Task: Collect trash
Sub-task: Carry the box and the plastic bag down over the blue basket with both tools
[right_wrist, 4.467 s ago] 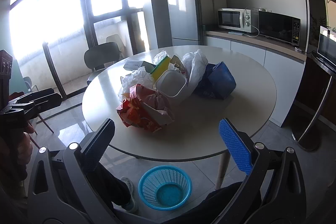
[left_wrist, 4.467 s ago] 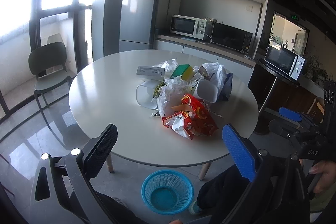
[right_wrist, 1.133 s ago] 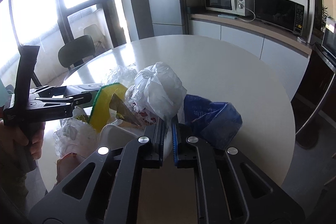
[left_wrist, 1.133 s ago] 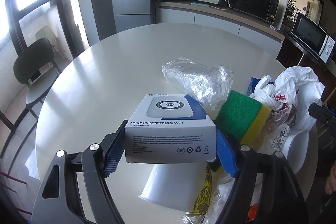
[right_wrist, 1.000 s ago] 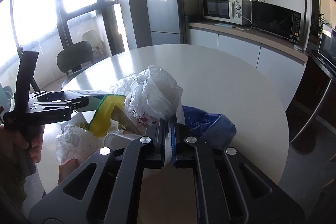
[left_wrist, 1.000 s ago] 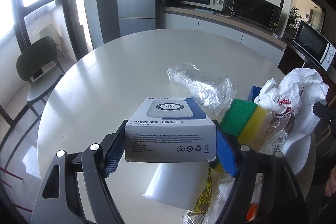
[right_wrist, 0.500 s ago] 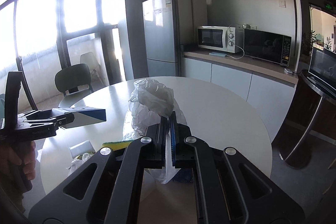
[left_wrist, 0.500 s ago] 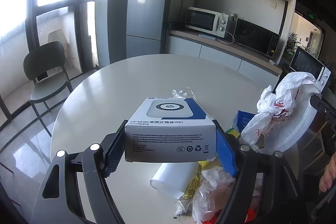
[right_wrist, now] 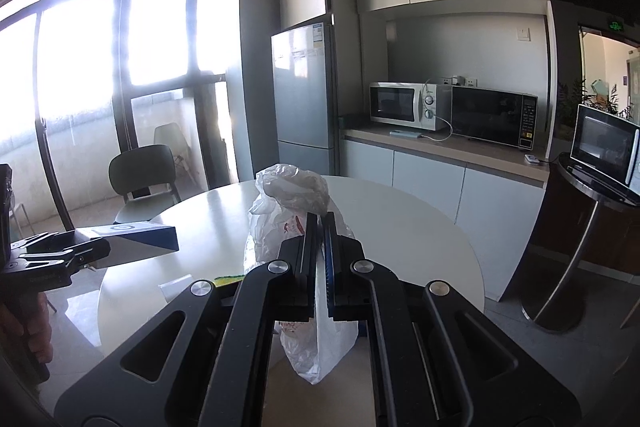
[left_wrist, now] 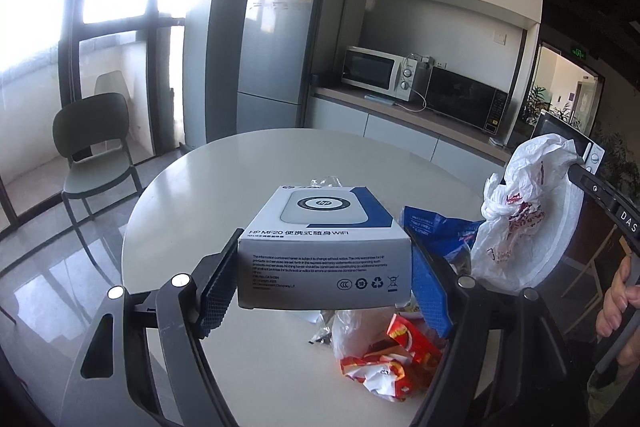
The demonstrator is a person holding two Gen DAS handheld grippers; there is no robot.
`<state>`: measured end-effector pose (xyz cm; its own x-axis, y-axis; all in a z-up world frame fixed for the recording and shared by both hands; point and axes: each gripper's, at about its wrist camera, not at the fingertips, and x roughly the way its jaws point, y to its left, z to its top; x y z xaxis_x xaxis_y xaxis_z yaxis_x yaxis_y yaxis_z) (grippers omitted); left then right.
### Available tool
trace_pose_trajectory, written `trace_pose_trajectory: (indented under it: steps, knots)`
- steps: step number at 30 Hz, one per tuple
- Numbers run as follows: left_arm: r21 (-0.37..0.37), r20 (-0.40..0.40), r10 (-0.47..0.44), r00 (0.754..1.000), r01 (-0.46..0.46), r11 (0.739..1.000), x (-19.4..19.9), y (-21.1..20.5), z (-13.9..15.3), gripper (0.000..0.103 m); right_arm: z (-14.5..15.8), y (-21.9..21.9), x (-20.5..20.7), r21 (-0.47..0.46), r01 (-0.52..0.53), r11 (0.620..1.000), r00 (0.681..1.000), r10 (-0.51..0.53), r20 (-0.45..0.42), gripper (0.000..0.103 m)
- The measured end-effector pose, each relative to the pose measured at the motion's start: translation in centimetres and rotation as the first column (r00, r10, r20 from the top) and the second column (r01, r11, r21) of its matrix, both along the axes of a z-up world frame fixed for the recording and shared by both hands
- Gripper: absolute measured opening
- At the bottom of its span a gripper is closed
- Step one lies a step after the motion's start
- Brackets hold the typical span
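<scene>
My left gripper (left_wrist: 324,267) is shut on a white and blue HP WiFi box (left_wrist: 324,247) and holds it in the air above the round white table (left_wrist: 224,179). My right gripper (right_wrist: 319,231) is shut on a white plastic bag (right_wrist: 292,199) and holds it up over the table; the bag also shows at the right of the left wrist view (left_wrist: 524,219). On the table lie a red snack wrapper (left_wrist: 392,359), a blue bag (left_wrist: 436,227) and crumpled plastic (left_wrist: 348,327). The box also shows in the right wrist view (right_wrist: 136,239).
A dark chair (left_wrist: 96,147) stands left of the table by the windows. A fridge (left_wrist: 276,55) and a counter with microwaves (left_wrist: 380,71) line the back wall. Another microwave on a stand (right_wrist: 600,143) is at the right.
Both grippers have risen higher above the table, carrying the box and the white bag. The trash pile now lies lower in both views.
</scene>
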<state>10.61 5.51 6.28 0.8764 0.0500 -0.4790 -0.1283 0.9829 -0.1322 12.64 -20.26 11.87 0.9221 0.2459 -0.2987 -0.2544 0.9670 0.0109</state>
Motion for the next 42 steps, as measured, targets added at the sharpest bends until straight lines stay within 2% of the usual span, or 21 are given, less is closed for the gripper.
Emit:
trace_pose_trajectory:
  steps: [10, 13, 20, 24, 34, 42]
  knots:
    - [-0.004, 0.030, -0.011, 0.999, 0.011, 1.000, -5.6, -2.3, 0.4, 0.075, -1.4, -2.9, -6.0, 0.035, -0.002, 0.999, 0.999, 0.003, -0.051, 0.003]
    - [-0.004, 0.037, -0.026, 0.999, 0.026, 1.000, -7.7, -2.9, 0.2, 0.075, -2.4, -2.7, -7.4, -0.005, -0.014, 1.000, 0.997, 0.013, -0.081, 0.003]
    - [-0.004, 0.024, -0.062, 0.998, 0.062, 0.998, -11.7, -3.9, -0.9, 0.075, -4.0, -1.9, -10.7, -0.034, -0.087, 0.996, 0.988, 0.082, -0.128, 0.002]
    - [-0.044, -0.023, -0.088, 0.996, 0.087, 0.995, -13.1, -3.7, -2.3, 0.075, -5.7, -1.0, -11.7, -0.028, -0.144, 0.989, 0.975, 0.137, -0.175, 0.002]
    - [-0.041, -0.124, -0.088, 0.988, 0.084, 0.996, -16.2, -3.9, -5.7, 0.075, -11.1, 0.4, -12.7, -0.028, -0.220, 0.975, 0.935, 0.203, -0.292, 0.001]
    - [-0.053, -0.275, -0.105, 0.956, 0.094, 0.994, -16.3, -3.9, -10.9, 0.075, -16.2, 1.7, -11.9, -0.035, -0.247, 0.968, 0.896, 0.214, -0.390, 0.001]
